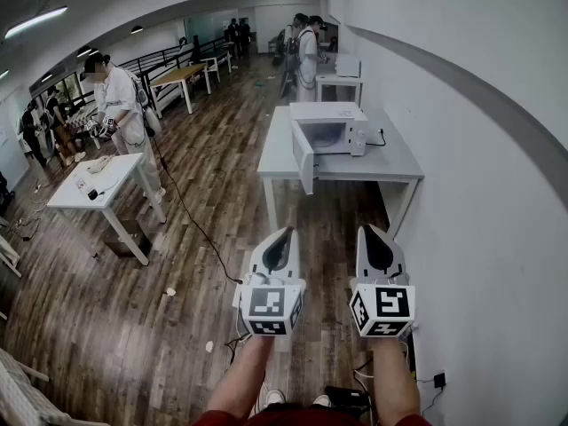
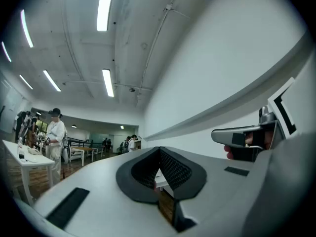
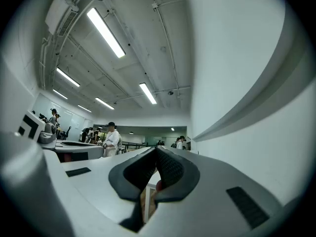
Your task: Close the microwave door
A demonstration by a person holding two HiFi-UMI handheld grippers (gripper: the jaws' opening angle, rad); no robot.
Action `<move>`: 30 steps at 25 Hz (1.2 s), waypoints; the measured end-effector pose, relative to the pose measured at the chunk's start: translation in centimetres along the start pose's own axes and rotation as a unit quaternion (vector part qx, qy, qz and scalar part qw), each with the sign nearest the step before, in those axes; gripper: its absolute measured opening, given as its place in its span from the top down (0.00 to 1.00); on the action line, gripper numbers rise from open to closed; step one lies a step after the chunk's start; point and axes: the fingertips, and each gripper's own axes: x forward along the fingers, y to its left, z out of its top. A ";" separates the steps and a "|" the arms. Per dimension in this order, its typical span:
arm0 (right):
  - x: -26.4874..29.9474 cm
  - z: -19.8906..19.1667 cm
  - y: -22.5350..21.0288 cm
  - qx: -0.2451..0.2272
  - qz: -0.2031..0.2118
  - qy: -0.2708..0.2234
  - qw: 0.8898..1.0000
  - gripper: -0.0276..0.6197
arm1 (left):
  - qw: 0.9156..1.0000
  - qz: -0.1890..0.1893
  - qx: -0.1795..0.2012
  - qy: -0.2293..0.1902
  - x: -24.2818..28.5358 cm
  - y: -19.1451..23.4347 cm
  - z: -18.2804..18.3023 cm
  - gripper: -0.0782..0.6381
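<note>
Two hand-held tools, the left gripper (image 1: pixel 282 238) and the right gripper (image 1: pixel 373 236), are held pressed together and empty, well apart from the microwave (image 1: pixel 330 130), its door (image 1: pixel 303 156) swung open, on a grey table (image 1: pixel 399 162) beside the wall (image 1: pixel 461 149).

floor (image 1: pixel 330 218) up to table (image 1: pixel 395 163): open | microwave door (image 1: pixel 303 158): swung out at table's front edge | wall (image 1: pixel 479 149): close right
</note>
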 end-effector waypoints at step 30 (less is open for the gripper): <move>1.1 -2.9 -8.3 0.025 -0.008 -0.007 1.000 0.91 | 1.000 0.006 0.008 0.014 6.1 -4.9 -3.0 0.85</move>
